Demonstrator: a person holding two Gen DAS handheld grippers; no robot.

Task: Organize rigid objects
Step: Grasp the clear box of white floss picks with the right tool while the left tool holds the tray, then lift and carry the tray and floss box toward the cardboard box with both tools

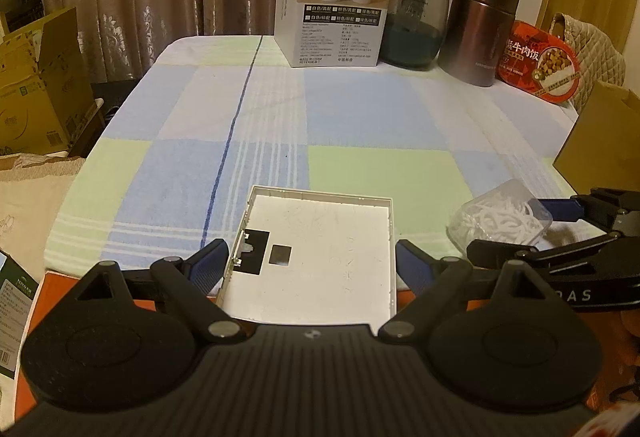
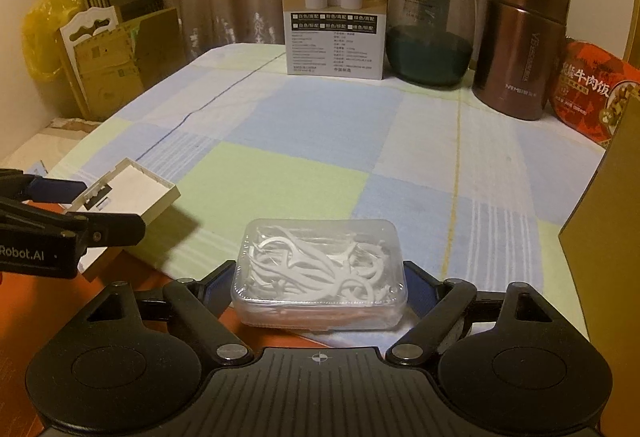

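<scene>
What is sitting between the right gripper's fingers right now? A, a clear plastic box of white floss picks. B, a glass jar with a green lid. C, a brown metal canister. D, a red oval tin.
A: the right wrist view shows the clear box of floss picks lying between the right gripper's two fingers.

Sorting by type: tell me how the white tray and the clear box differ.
The white tray is opaque, open-topped and empty; the clear box is see-through, lidded and full of white floss picks. The tray sits between the left gripper fingers, the box between the right gripper fingers. Both are rigid rectangles.
</scene>
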